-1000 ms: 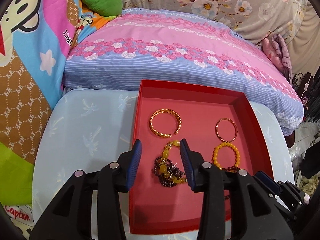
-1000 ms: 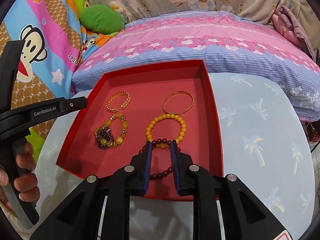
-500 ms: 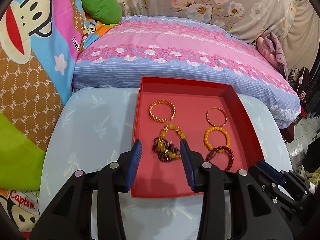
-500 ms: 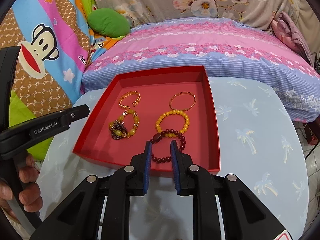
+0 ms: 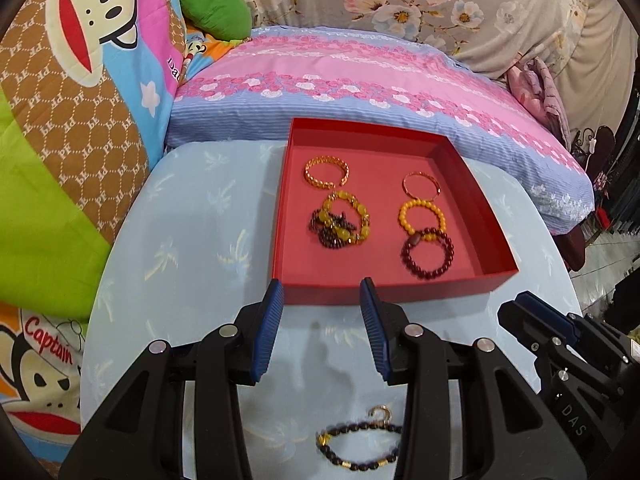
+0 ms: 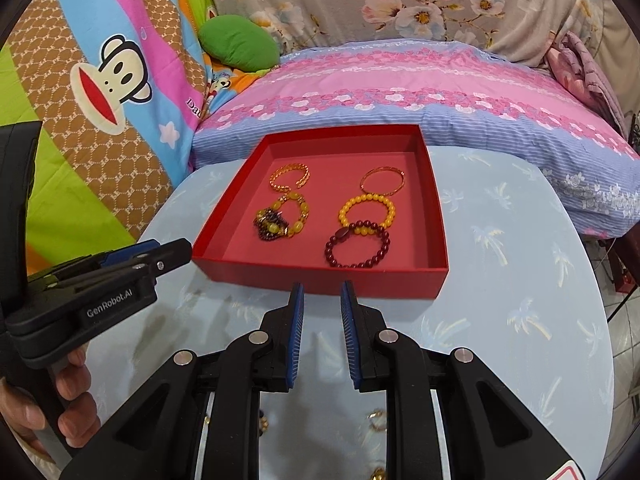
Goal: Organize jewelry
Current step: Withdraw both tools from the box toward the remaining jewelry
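L gripper [image 5: 322,292] open, empty; 5 bracelets in red tray [image 5: 400,292]

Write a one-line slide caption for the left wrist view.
Open, empty left gripper before a red tray holding five bracelets; a dark beaded bracelet lies outside on the blue tablecloth.

A green cushion [image 5: 216,10] lies above the pink-and-blue striped pillow [image 5: 360,84].

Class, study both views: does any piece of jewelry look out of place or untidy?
Yes. One dark beaded bracelet lies on the table, outside the red tray that holds the other five. Inside, the yellow-and-dark beaded piece sits bunched in a tangle, and the dark red bracelet overlaps the yellow one.
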Motion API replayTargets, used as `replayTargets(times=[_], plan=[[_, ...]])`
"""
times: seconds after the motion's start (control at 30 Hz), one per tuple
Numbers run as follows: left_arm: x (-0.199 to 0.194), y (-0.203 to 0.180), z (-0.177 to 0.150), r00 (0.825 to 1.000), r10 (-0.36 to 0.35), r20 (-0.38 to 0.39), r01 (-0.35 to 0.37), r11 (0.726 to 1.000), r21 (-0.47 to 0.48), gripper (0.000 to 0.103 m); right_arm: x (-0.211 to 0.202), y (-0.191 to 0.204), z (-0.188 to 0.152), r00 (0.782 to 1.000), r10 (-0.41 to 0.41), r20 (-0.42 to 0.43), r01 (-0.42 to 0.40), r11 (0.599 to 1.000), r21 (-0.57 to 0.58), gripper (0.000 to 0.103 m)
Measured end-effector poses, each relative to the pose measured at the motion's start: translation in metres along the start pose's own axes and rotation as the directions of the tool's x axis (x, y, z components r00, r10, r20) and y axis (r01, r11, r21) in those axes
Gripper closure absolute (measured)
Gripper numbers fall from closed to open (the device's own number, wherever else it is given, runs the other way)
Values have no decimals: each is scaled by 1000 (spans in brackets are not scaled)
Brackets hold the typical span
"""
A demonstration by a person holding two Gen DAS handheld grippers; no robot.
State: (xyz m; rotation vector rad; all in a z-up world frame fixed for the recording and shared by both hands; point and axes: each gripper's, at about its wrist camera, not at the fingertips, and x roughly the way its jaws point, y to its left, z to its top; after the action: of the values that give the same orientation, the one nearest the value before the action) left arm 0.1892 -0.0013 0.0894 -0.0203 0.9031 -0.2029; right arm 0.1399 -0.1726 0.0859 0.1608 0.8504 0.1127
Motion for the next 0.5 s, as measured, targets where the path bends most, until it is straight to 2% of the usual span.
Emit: replayTargets(times=[0.5], plan=[[-20, -14, -37, 1000, -1, -23, 2, 999, 39, 65, -24, 4, -25, 1000, -3, -3, 3, 1000, -11, 84]])
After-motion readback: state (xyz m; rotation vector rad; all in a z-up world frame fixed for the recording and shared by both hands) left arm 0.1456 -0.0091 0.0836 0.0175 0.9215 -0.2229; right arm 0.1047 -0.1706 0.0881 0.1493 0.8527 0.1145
